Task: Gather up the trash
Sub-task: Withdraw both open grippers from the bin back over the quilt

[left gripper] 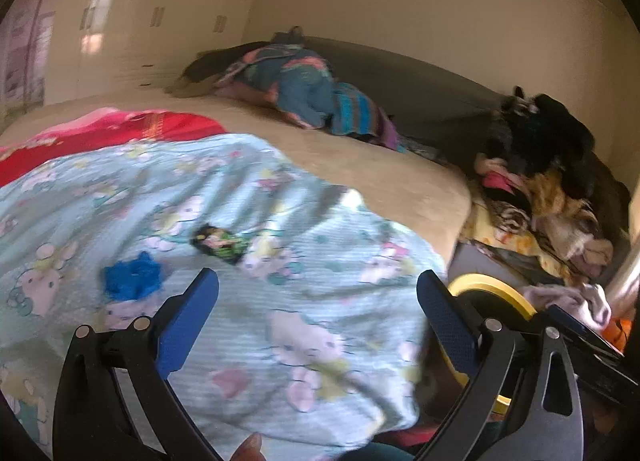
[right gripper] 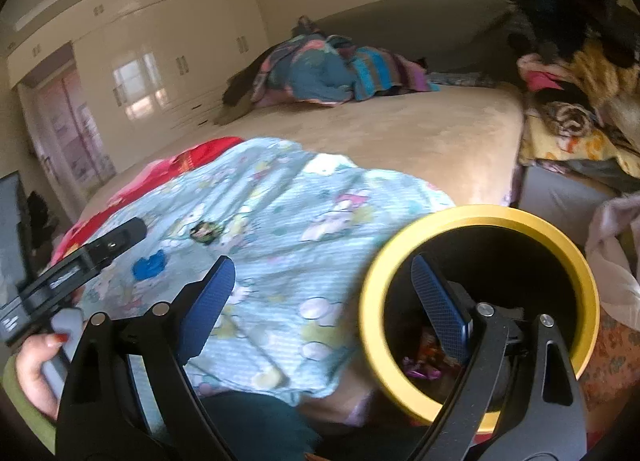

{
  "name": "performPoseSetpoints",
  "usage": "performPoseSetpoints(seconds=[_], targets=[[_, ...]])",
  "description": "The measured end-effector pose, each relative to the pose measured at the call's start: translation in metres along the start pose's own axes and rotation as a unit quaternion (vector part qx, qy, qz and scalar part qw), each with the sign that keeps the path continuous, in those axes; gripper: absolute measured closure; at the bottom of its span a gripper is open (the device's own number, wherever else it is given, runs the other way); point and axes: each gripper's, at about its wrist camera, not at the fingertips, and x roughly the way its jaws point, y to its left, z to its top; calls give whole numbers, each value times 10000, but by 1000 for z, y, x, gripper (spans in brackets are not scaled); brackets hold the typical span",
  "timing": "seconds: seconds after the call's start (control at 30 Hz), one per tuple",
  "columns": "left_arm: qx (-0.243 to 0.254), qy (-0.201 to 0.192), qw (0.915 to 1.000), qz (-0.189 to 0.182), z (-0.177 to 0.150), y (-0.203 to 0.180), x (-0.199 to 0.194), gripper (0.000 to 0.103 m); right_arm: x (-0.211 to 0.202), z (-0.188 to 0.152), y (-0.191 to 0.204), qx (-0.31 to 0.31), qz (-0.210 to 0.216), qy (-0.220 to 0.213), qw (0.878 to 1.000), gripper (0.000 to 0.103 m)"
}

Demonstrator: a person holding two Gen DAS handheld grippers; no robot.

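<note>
Left tool (left gripper: 318, 325): jaws spread wide, nothing between the blue pads, hanging over the light-blue cartoon-print sheet (left gripper: 240, 221) on the bed (left gripper: 360, 165). Right tool (right gripper: 322, 301): also wide open and holding nothing. Its left finger is over the sheet's edge, its right finger sits over the mouth of the bin.

Trash on the sheet, both pieces lying flat and apart from each other:
- crumpled blue scrap (left gripper: 134, 275), just ahead of the left tool's left finger; right view shows it too (right gripper: 149, 264)
- dark wrapper with green print (left gripper: 219, 242), a bit further up the sheet, to the right of the blue scrap; also in right view (right gripper: 205, 231)

Bin: yellow-rimmed bin (right gripper: 480, 217), dark inside, standing beside the bed at the near right corner of the sheet. Some pink/orange wrappers (right gripper: 424, 361) at its bottom, blurred, cannot tell what they are. In left view only a slice of the yellow rim (left gripper: 492, 289) shows behind the right finger.

Left hand (right gripper: 38, 365) visible in right view, red nails, gripping the left tool's handle at the lower left.

Rest of scene:
- red blanket (left gripper: 112, 133) under the far edge of the sheet
- bundled multicolor bedding (left gripper: 304, 93) at the far side of the bed
- heap of clothes (left gripper: 540, 181) right of the bed, black item on top
- cream wardrobe (right gripper: 160, 53) along the far wall

Both frames have motion blur, fine detail unreliable.
</note>
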Motion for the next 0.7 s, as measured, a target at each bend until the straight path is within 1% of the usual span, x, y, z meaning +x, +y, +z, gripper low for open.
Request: performPoseSetpoints(seconds=[0.17,0.2,0.33,0.43,0.57,0.63,0.67,0.7], targets=[[-303,14,9986,425,2,41,5,6,21,3,22,-115,220,176,9995,21],[-379,45,9978,544,2,52,7,6,27,4,26,-134,258,217,9993,21],[-723,201,9942,774,1,91,14,6,58,10,46,-136,457,470,9978,21],[-1117,363,9904,725,-1,116,21,7,80,14,61,-212,597,612,9961,21],[-1304,426,9882,681,-5,138,29,8,116,19,85,-347,751,840,9930,21],[-1364,470,9874,649,-7,145,37,12,133,20,96,-397,793,940,9916,21],[-1396,505,9868,642,-8,149,41,18,140,20,100,-430,792,986,9910,21],[-1435,543,9861,639,-10,152,45,20,150,21,105,-471,772,1044,9904,21]])
